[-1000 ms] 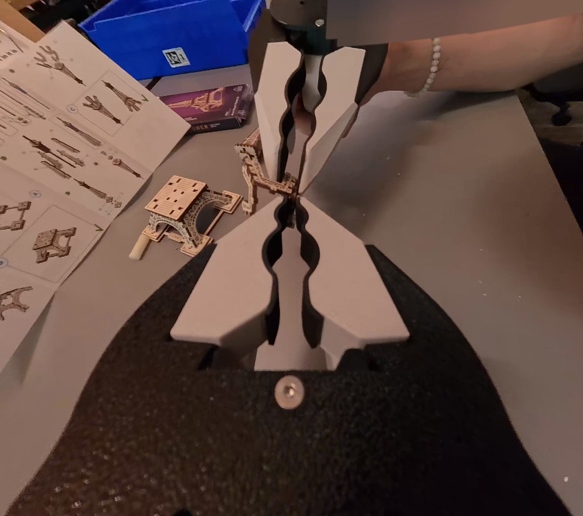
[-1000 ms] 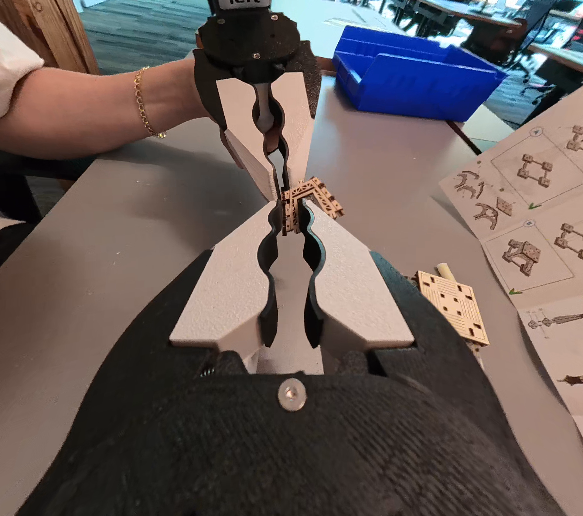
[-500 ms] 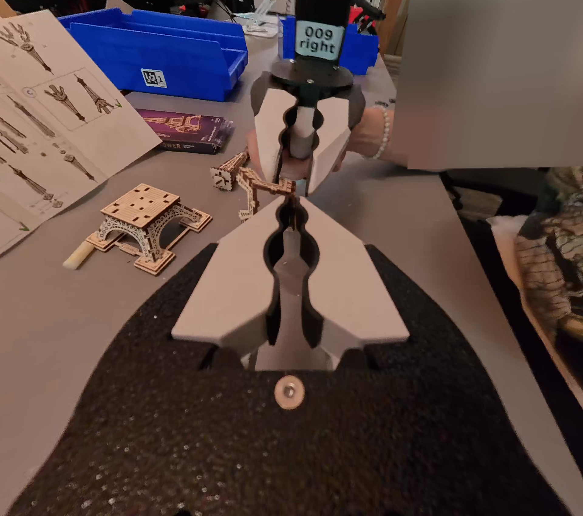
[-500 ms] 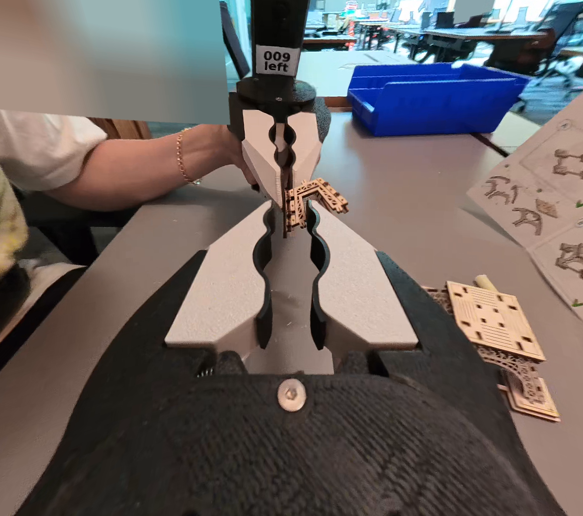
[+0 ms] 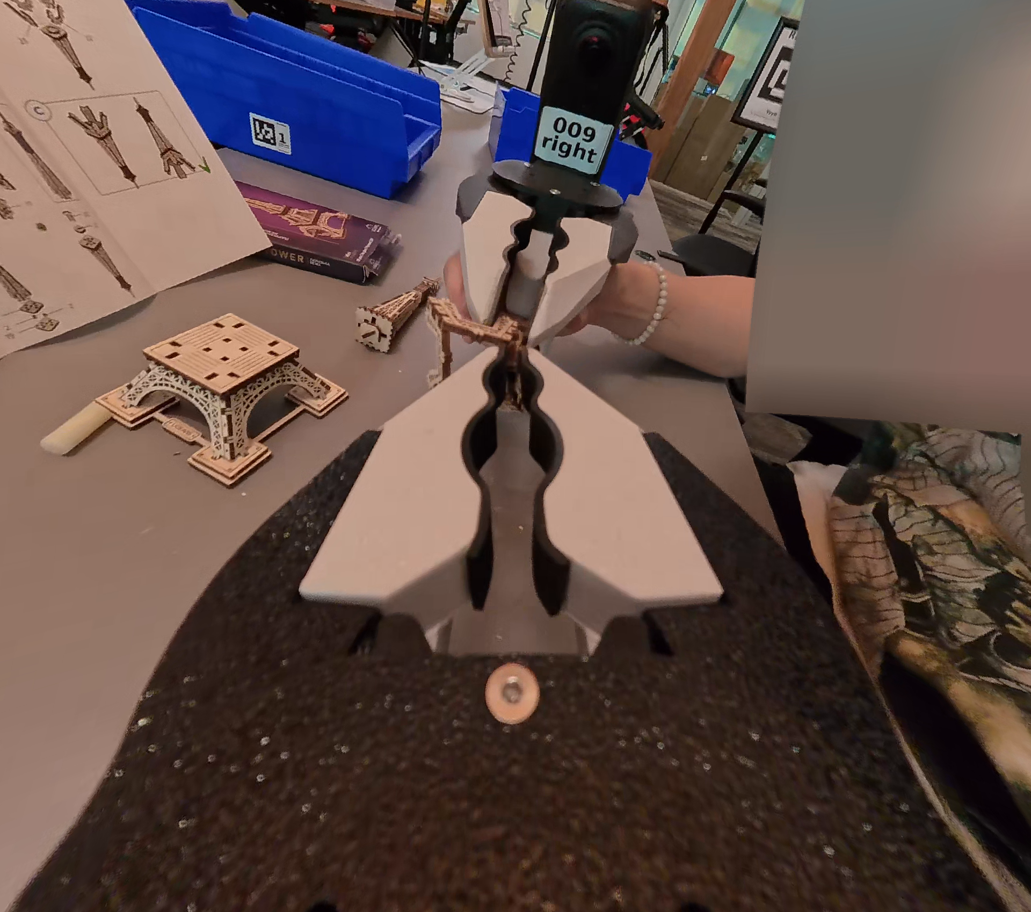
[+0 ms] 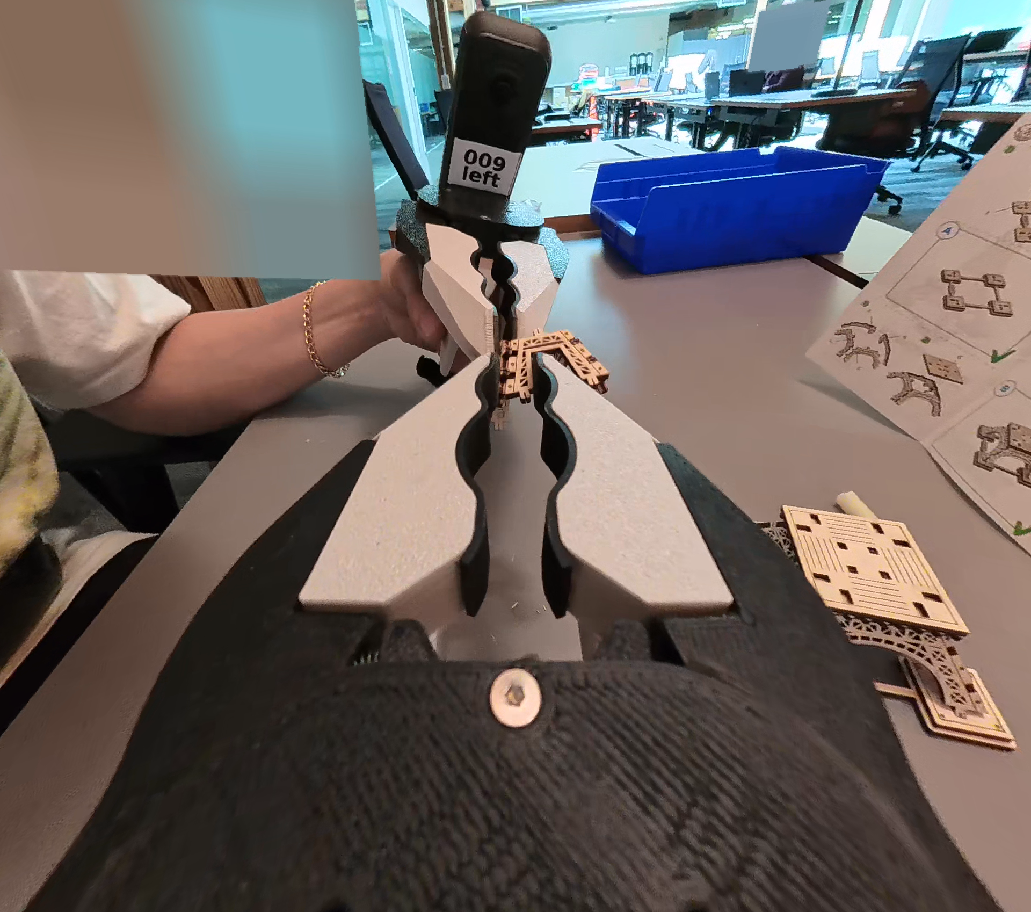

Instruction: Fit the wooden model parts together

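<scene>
We pinched the lattice frame (image 6: 538,363) with both grippers, left gripper (image 5: 510,366) and right gripper (image 6: 516,372), so its 2 parts could join above the table (image 5: 641,383).

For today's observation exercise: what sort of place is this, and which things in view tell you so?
Probably an open-plan workshop or lab office: rows of desks with office chairs behind, blue parts bins on the grey table, and an instruction sheet beside a half-built wooden tower base.

A bright open office: rows of dark desks (image 6: 870,101) and chairs (image 6: 937,65), wooden posts (image 5: 719,9), glass walls, daylight overhead.
</scene>
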